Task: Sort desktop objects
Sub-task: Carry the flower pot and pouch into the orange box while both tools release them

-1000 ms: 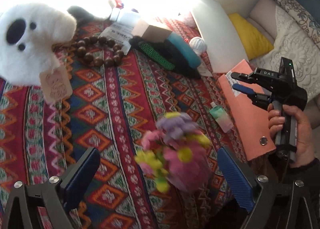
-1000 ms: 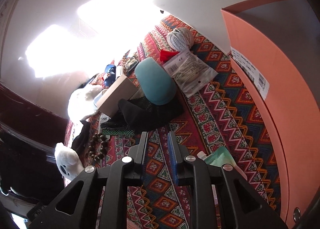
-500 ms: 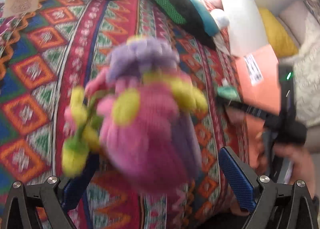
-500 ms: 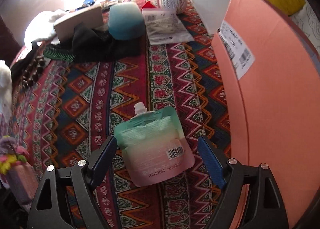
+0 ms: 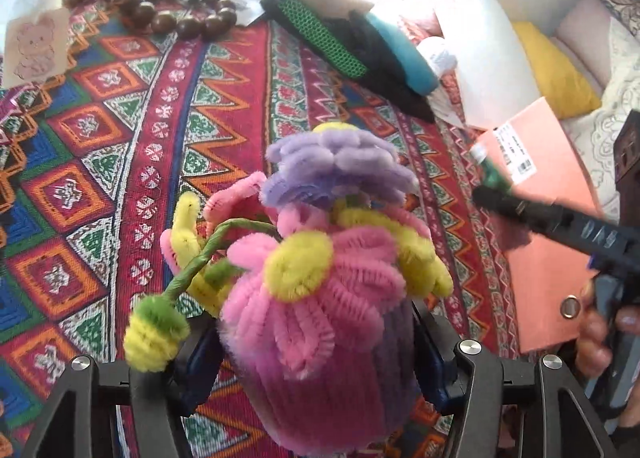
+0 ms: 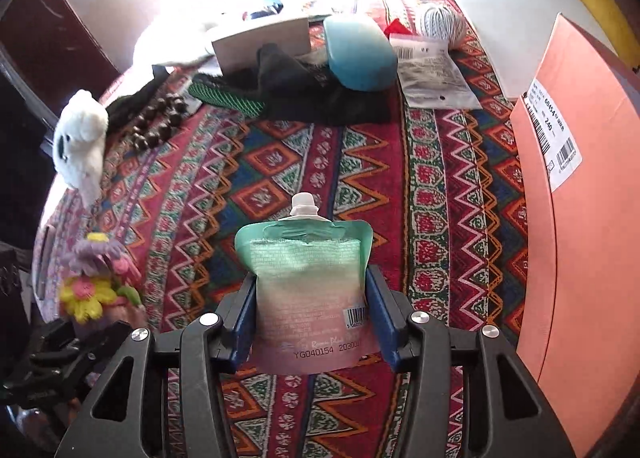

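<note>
- Left gripper (image 5: 316, 342) just closed around the pipe-cleaner flower pot (image 5: 320, 298), low on the patterned cloth (image 5: 120, 138).
- Right gripper (image 6: 312, 310) just closed, clamping the spout pouch (image 6: 308, 282).
- Still unsorted: bead bracelet (image 5: 180, 6), plush toy (image 6: 80, 138), yarn ball (image 6: 440, 22).

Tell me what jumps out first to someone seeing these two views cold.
The pink and purple pipe-cleaner flower pot fills the left wrist view; the left gripper has just closed its jaws onto its sides. In the right wrist view, the right gripper has closed its jaws on a mint-to-pink spout pouch. Under both lies a loud red patterned cloth, with a salmon folder at the right edge.
</note>
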Motion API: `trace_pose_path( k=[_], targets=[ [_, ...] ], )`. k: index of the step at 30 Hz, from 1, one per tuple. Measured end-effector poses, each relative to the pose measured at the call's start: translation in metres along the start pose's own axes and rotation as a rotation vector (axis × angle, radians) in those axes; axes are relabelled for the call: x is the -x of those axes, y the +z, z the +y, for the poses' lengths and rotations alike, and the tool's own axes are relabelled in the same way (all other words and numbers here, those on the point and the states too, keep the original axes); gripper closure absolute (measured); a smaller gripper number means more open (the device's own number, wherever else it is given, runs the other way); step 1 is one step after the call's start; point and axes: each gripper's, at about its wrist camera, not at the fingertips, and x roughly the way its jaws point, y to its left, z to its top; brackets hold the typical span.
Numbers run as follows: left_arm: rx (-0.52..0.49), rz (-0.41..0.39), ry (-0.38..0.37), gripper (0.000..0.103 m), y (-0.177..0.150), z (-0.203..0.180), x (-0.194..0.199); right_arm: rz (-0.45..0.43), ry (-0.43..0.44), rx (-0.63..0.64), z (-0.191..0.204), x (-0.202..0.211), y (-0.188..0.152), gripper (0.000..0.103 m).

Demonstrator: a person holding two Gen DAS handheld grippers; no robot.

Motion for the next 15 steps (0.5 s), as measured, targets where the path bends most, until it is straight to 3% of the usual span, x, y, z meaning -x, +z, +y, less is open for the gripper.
trace_pose_path(
  k=[6,11,15],
  targets=[
    [-0.064,-0.064,-0.052,0.036,0.006,-0.027,0.033,-0.195,0.069,-0.172,-0.008,0.067,0.004,0.050],
    [-0.152,-0.117,-0.126,0.036,0.018,-0.071,0.055,-0.466,0.072,-0.339,-0.018,0.139,0.005,0.050],
    [-0.247,-0.138,-0.188,0.036,0.037,-0.122,0.058,-0.622,-0.011,-0.446,-0.047,0.185,-0.016,0.050]
  ],
)
